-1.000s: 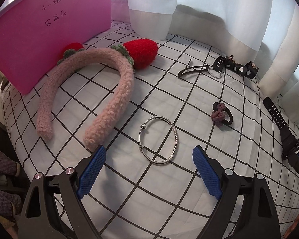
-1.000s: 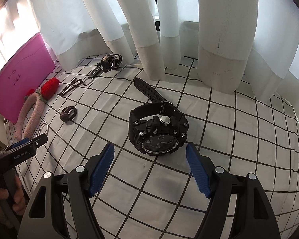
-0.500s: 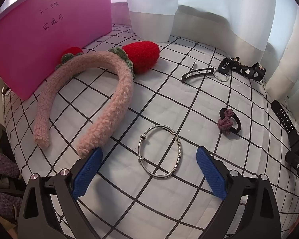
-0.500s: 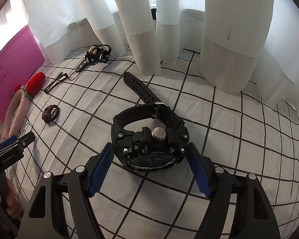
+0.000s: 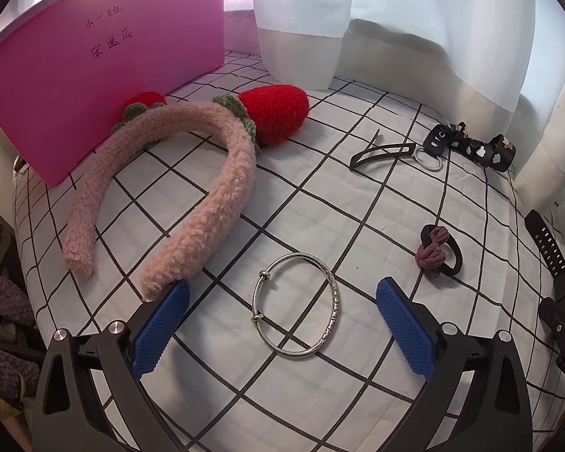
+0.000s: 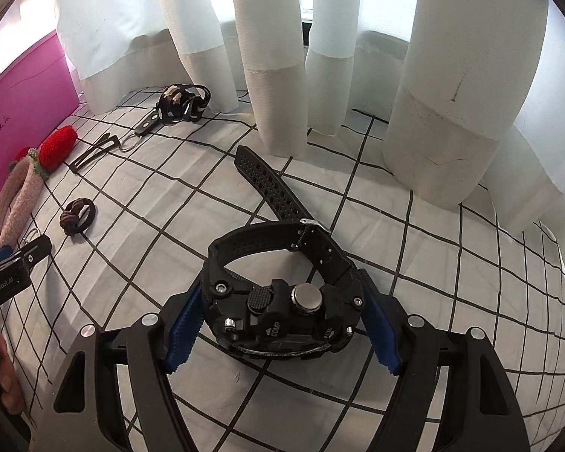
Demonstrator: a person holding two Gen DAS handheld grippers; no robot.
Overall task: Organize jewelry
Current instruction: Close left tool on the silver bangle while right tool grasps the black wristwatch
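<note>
Two grippers: the right gripper [image 6: 282,329] pinches the black watch [image 6: 282,301] on the checked cloth [image 6: 452,282], its dial apparently hidden underneath. Spread wide, the left gripper [image 5: 282,326] flanks the silver bangle [image 5: 295,305].

The right gripper [image 6: 282,326] has been closed onto the chunky black digital wristwatch [image 6: 282,301]; the plain silver bangle [image 5: 295,309] has been neared by the left gripper [image 5: 282,333].

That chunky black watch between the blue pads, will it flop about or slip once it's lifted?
The watch case looks thick and rigid, so the right gripper pads on its sides should probably hold without slipping. Its perforated strap trails loose across the checked cloth, so it will likely dangle. It looks fairly heavy for its size.
</note>
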